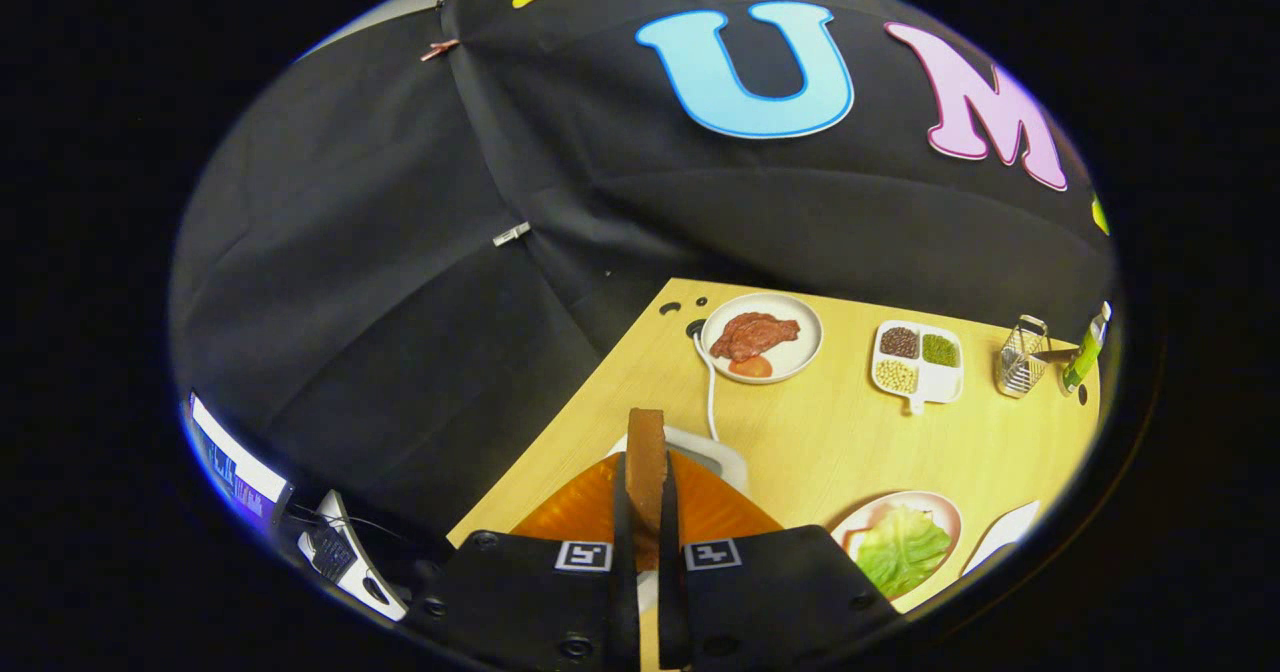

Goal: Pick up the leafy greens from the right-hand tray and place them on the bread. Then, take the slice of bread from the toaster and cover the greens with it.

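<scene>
Bread: I see the slice of bread (pixel 646 457) standing on edge, long axis running straight ahead along the fingers
Gripper: my gripper (pixel 646 512) is clamped on the slice, one finger on each face, above the toaster (pixel 715 452)
Greens: leafy greens (pixel 903 547) lie on a plate (pixel 945 512) to the right of the fingers (well clear of them)
Far plate: a round plate (pixel 800 357) with meat (pixel 752 335)
Tray: a divided tray (pixel 935 382) of beans
</scene>
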